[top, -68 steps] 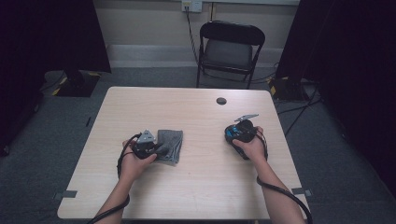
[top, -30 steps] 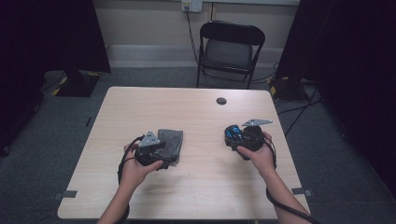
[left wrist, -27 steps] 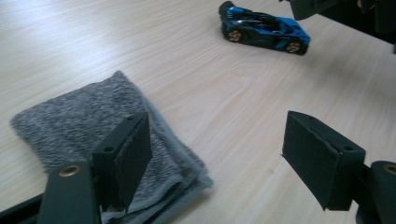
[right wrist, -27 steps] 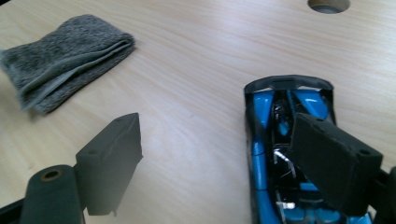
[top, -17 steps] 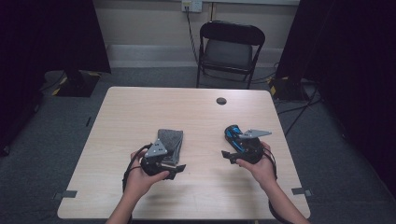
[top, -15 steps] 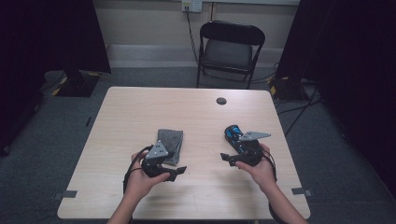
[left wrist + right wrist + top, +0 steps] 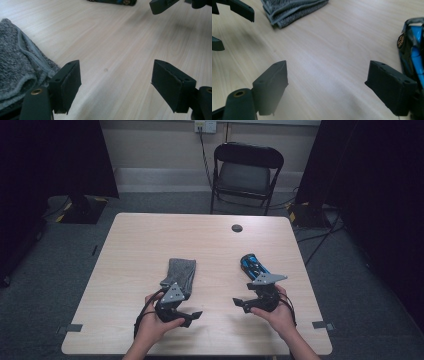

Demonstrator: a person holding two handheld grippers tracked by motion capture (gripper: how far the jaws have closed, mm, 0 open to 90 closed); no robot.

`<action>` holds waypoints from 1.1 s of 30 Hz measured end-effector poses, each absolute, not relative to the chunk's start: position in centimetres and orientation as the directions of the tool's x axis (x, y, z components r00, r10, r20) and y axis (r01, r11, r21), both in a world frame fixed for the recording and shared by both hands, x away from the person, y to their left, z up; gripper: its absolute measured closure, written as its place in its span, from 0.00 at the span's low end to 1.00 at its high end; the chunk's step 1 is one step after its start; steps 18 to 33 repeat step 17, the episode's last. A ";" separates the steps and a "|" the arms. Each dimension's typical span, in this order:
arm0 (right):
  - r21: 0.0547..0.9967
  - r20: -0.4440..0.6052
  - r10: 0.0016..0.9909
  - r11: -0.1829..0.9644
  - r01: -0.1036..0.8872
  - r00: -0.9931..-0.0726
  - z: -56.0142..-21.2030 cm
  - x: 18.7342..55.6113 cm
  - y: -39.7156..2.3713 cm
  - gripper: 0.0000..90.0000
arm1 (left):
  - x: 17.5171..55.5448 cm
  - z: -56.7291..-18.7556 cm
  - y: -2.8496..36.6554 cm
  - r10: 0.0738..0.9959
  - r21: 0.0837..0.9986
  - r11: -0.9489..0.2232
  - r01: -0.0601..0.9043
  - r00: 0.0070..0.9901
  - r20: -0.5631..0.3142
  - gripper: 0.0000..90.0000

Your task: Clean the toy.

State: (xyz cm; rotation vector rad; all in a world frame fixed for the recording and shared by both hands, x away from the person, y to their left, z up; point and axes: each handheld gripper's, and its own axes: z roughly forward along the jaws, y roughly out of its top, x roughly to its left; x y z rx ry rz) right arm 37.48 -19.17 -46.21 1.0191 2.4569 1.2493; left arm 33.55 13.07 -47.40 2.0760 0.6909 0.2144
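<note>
A folded grey towel [image 7: 181, 271] lies on the wooden table [image 7: 150, 235], left of the middle. Just in front of it my left gripper [image 7: 196, 316] rests low in the person's left hand, jaws open and pointing right, nothing between them. In the left gripper view the towel [image 7: 17, 70] sits beside the left jaw. A blue and black packet [image 7: 251, 265] lies right of the middle. My right gripper [image 7: 239, 303] is near its front end, open, jaws pointing left toward the other gripper. In the right gripper view the packet [image 7: 413, 55] is at the right edge and the towel [image 7: 292, 8] lies farther off.
A small dark round disc [image 7: 237, 228] lies near the table's far edge. A black folding chair [image 7: 245, 172] stands behind the table. Cables and dark stands are on the carpet around it. Bare wood stretches between the two grippers.
Both hands have drawn back toward the table's near edge and turned, so the jaws now face each other. The towel and the packet have stayed where they were.
</note>
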 end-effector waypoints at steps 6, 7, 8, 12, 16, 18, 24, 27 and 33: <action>0.767 0.135 0.638 0.418 0.488 -0.758 -47.3 36.4 -18.9 0.18 | 33.0 -48.7 12.9 0.541 0.789 -0.464 0.403 0.834 -0.108 0.26; 0.764 0.125 0.635 0.429 0.482 -0.762 -47.4 36.3 -18.8 0.18 | 32.9 -48.8 12.9 0.540 0.786 -0.468 0.405 0.835 -0.109 0.26; 0.764 0.125 0.631 0.431 0.480 -0.766 -47.5 36.1 -18.7 0.18 | 32.8 -49.0 12.9 0.537 0.784 -0.471 0.405 0.836 -0.109 0.26; 0.750 0.119 0.619 0.456 0.479 -0.777 -48.2 35.4 -18.4 0.18 | 32.6 -49.4 12.7 0.534 0.775 -0.494 0.394 0.841 -0.087 0.26; 0.747 0.095 0.603 0.483 0.457 -0.792 -48.8 34.9 -18.0 0.17 | 32.6 -49.6 12.6 0.533 0.769 -0.508 0.389 0.843 -0.075 0.25; 0.743 0.092 0.600 0.489 0.456 -0.794 -48.9 34.9 -17.9 0.17 | 32.6 -49.7 12.6 0.534 0.767 -0.510 0.389 0.843 -0.073 0.25; 0.743 0.092 0.600 0.489 0.456 -0.794 -48.9 34.9 -17.9 0.17 | 32.6 -49.7 12.6 0.534 0.767 -0.510 0.389 0.843 -0.073 0.25; 0.743 0.092 0.600 0.489 0.456 -0.794 -48.9 34.9 -17.9 0.17 | 32.6 -49.7 12.6 0.534 0.767 -0.510 0.389 0.843 -0.073 0.25; 0.743 0.092 0.600 0.489 0.456 -0.794 -48.9 34.9 -17.9 0.17 | 32.6 -49.7 12.6 0.534 0.767 -0.510 0.389 0.843 -0.073 0.25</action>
